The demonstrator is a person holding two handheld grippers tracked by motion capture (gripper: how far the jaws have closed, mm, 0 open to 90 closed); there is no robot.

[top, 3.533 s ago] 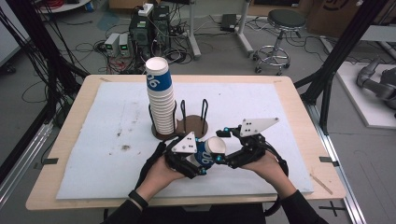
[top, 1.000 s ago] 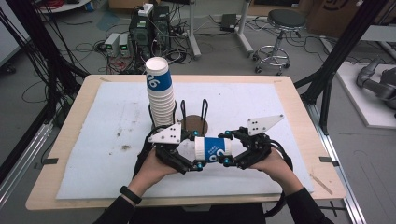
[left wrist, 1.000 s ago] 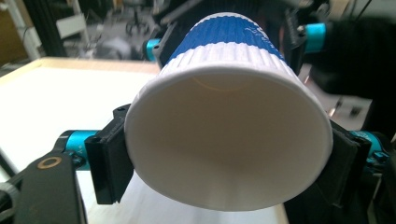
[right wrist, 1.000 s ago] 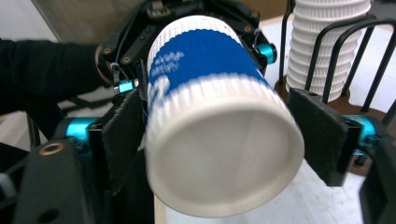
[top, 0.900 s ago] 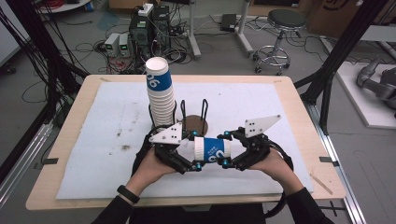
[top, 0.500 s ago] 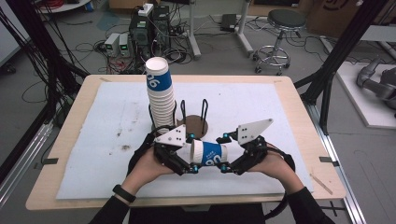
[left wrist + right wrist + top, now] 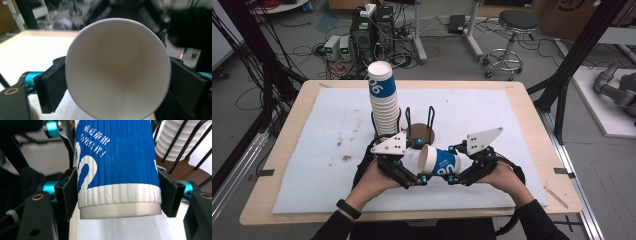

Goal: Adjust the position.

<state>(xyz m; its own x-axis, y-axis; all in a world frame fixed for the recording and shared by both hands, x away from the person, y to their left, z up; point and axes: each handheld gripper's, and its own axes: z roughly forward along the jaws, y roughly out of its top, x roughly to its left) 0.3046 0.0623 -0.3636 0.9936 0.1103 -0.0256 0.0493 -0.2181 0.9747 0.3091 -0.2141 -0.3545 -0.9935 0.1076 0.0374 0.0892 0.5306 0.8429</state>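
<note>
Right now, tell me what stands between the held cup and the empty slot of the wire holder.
Nothing visible: the cup, pinched by the right gripper, lies just before the holder, whose empty slot stands open beside the cup stack.

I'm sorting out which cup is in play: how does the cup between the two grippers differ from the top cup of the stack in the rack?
The held cup lies on its side above the mat; the top cup of the stack stands mouth down. The held cup is single, with the right gripper clamped near its base and the left gripper around its rim; the top cup is nested on others, untouched. Both are blue and white paper cups.
</note>
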